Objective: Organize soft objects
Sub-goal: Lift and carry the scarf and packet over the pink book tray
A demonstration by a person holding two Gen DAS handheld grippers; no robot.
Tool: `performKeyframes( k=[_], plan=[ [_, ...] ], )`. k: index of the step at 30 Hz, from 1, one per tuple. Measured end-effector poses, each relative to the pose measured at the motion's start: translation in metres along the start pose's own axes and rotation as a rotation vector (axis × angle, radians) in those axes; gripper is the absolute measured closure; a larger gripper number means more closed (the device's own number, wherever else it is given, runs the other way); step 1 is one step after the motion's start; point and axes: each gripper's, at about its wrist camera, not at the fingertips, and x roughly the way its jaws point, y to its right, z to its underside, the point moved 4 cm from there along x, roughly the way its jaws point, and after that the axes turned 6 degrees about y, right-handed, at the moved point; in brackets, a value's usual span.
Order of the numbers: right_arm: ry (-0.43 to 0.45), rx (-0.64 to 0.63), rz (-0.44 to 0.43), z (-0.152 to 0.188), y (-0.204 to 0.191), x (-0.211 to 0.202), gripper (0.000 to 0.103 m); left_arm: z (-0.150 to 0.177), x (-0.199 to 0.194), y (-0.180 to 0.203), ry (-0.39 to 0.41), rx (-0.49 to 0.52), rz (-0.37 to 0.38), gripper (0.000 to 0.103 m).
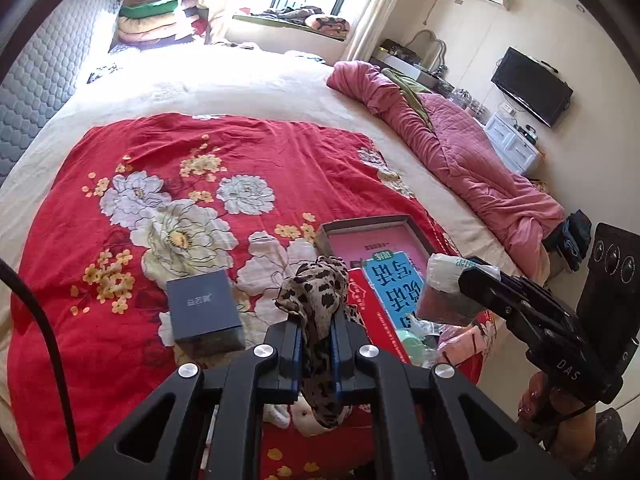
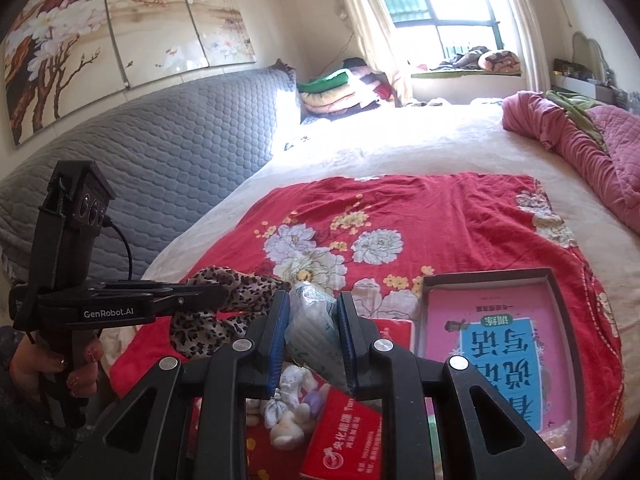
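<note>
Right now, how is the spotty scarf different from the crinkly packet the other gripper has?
The leopard-print scarf is brown and black spotted cloth; the plastic packet is pale and see-through.
The scarf droops limply out both ends of the left gripper; the packet stays puffy and keeps its shape in the right gripper.
The left jaws are squeezed nearly together on the thin scarf; the right jaws stand wider around the packet.
Both are soft and held up above the bed.

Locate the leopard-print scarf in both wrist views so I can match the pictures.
Left wrist view: the leopard-print scarf is low in the centre, clamped in the left tool.
Right wrist view: the scarf is at lower left, hanging from the left tool that reaches in from the left.
Shared landmark: the open box with the pink-and-blue booklet on the red floral cloth.
</note>
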Motion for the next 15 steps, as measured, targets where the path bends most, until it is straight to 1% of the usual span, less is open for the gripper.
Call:
performKeyframes(
  k=[10, 15],
  plan=[
    [0.064, 0.078, 0.102, 0.002, 0.052, -0.048, 0.078, 0.004, 0.029, 0.078, -0.049, 0.129, 0.080, 0.092],
    [0.088, 0.115, 0.142, 0.005, 0.074, -0.068, 0.078, 0.008, 0.046, 0.108, -0.079, 0.181, 0.101, 0.092]
  ],
)
